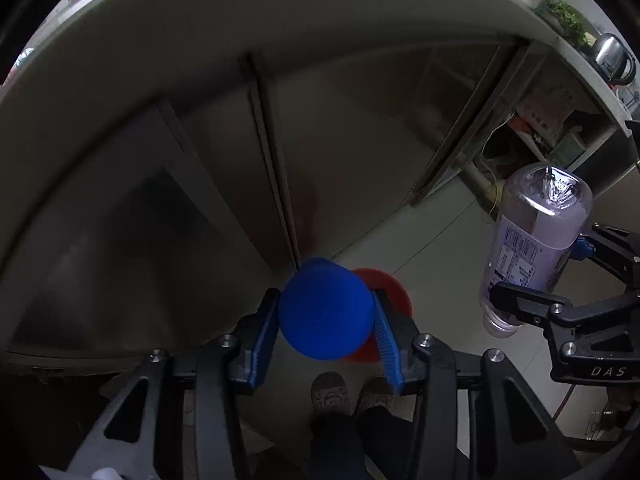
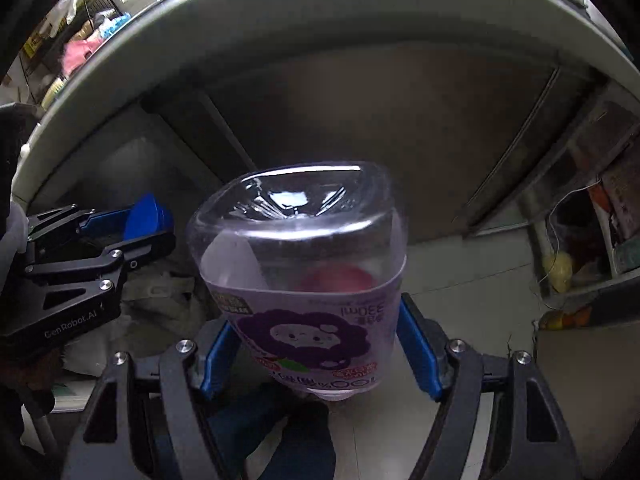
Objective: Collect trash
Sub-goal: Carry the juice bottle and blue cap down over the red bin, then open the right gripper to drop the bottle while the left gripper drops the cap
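Observation:
My left gripper (image 1: 326, 316) is shut on a blue plastic cup (image 1: 325, 314), its round bottom facing the camera, held above the floor. A red bin (image 1: 394, 292) sits on the floor right under and behind the cup. My right gripper (image 2: 312, 344) is shut on an empty clear bottle with a purple label (image 2: 308, 280), held upside down with its base toward the camera. In the left wrist view the bottle (image 1: 532, 240) and right gripper (image 1: 536, 280) are at the right. In the right wrist view the left gripper (image 2: 132, 228) with the blue cup (image 2: 146, 212) is at the left. The red bin shows through the bottle (image 2: 340, 276).
A metal counter with cabinet doors (image 1: 272, 152) fills the background. An open shelf with clutter (image 1: 540, 128) is at the right, a kettle (image 1: 610, 56) stands on the counter top. The person's feet (image 1: 348, 392) stand on the tiled floor below.

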`<state>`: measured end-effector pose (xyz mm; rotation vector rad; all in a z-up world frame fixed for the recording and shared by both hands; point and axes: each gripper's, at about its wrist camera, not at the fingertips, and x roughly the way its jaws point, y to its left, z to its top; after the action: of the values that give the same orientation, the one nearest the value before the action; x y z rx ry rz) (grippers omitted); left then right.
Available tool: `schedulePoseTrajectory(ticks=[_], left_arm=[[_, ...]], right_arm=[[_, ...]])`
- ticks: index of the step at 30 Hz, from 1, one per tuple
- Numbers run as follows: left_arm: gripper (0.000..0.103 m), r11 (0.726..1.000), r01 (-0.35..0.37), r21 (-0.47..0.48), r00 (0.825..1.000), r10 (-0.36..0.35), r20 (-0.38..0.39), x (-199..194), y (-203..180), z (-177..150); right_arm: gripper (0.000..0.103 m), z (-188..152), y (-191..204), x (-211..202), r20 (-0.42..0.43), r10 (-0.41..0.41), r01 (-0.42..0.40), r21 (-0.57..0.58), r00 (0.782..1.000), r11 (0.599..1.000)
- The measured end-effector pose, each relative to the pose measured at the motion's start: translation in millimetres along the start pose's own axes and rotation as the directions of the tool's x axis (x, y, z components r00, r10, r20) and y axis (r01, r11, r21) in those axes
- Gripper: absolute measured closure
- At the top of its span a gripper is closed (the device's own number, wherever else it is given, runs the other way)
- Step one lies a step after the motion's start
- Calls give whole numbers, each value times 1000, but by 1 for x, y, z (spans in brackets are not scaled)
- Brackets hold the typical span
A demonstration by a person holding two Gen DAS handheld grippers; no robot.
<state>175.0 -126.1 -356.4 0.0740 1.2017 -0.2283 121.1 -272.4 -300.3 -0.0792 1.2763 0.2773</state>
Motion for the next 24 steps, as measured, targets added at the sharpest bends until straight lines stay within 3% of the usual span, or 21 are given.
schedulePoseTrajectory(ticks=[5,11,17,24], left_arm=[[60,1000,3,-5,1000,-3,7,72,3,-26],[60,1000,-24,17,999,24,-29,136,-2,-46],[60,997,-72,22,997,73,-25,154,-1,-53],[60,998,-64,20,997,65,-48,159,-1,-53]], right_arm=[[32,-22,-12,88,-38,17,-16,10,999,1000],[32,-50,-25,166,-101,46,-42,37,994,998],[32,-56,-33,199,-125,76,-74,19,989,997],[32,-50,-38,203,-153,88,-88,6,984,996]])
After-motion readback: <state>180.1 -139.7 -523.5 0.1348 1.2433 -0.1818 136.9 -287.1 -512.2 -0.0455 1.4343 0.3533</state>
